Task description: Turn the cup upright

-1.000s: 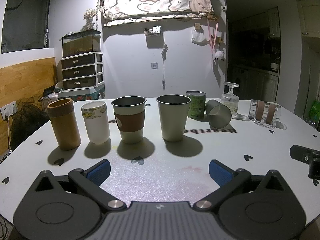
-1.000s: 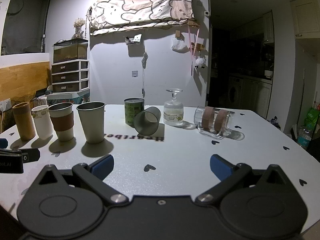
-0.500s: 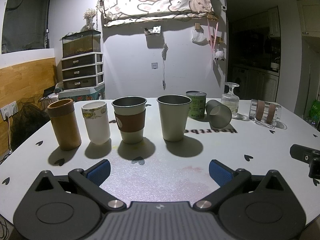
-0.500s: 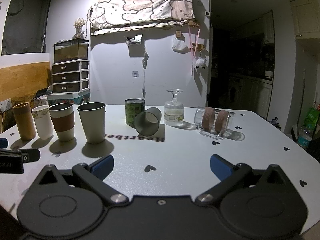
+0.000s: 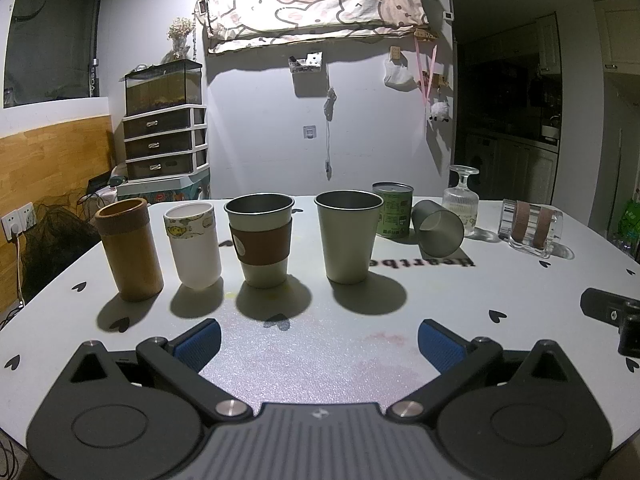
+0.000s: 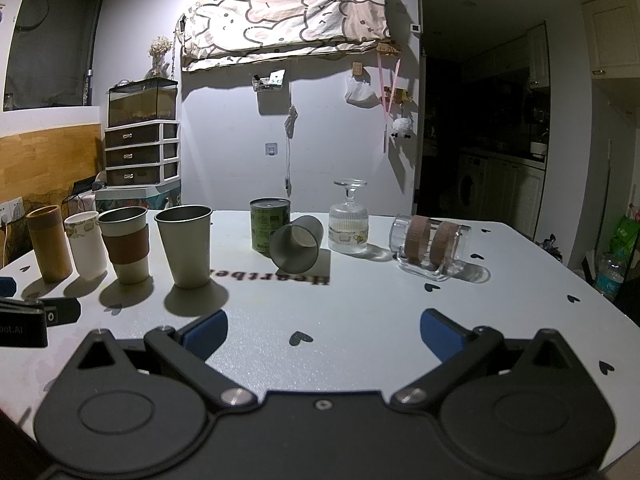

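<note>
On the white surface [image 5: 440,304] seen from the left wrist view, the left hand-held gripper [image 5: 319,340] sits low with its blue pads spread wide, pinching nothing. Four cups stand upright in a row ahead of it. Beyond them to the right, a dark grey cup [image 5: 438,227] lies tipped over, mouth toward the camera, just beside a green can [image 5: 393,210]. Further right are an upturned stemmed glass [image 5: 461,200] and a clear glass with brown bands [image 5: 530,227] on its side.

From the right wrist view, the right hand-held gripper [image 6: 323,330] is likewise spread and empty, well short of the dark grey cup [image 6: 296,243], which lies almost straight ahead; it seems to lean on the green can [image 6: 269,225], though contact is hard to confirm. This gripper looks better placed for the reach: approach with jaws wide, close across the cup's smooth, tapered wall near its middle, then lift clear of the can before rotating the mouth upward
</note>
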Demonstrator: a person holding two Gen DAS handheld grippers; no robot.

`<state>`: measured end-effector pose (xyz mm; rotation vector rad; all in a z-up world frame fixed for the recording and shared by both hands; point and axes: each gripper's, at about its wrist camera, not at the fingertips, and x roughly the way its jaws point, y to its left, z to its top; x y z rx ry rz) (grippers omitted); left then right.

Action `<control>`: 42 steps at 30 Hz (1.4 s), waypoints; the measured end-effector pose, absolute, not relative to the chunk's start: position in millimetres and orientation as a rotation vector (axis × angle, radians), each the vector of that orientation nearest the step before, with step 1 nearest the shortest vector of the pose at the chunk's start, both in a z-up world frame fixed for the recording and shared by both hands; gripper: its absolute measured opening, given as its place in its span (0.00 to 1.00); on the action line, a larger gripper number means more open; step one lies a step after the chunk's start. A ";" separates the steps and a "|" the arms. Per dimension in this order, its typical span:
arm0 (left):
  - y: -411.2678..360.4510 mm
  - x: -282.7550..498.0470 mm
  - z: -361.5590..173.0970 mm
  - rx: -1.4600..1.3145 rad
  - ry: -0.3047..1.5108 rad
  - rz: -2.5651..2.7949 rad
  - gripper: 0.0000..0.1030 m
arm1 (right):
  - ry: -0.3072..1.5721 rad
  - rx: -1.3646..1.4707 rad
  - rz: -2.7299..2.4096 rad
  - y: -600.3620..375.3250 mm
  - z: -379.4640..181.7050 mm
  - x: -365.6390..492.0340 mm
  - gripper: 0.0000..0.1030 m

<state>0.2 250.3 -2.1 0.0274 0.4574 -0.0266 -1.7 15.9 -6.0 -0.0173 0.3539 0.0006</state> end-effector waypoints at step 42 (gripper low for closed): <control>264.9 5.0 -22.1 0.016 0.493 -0.015 1.00 | 0.441 0.337 -0.327 -119.2 -22.7 217.0 0.63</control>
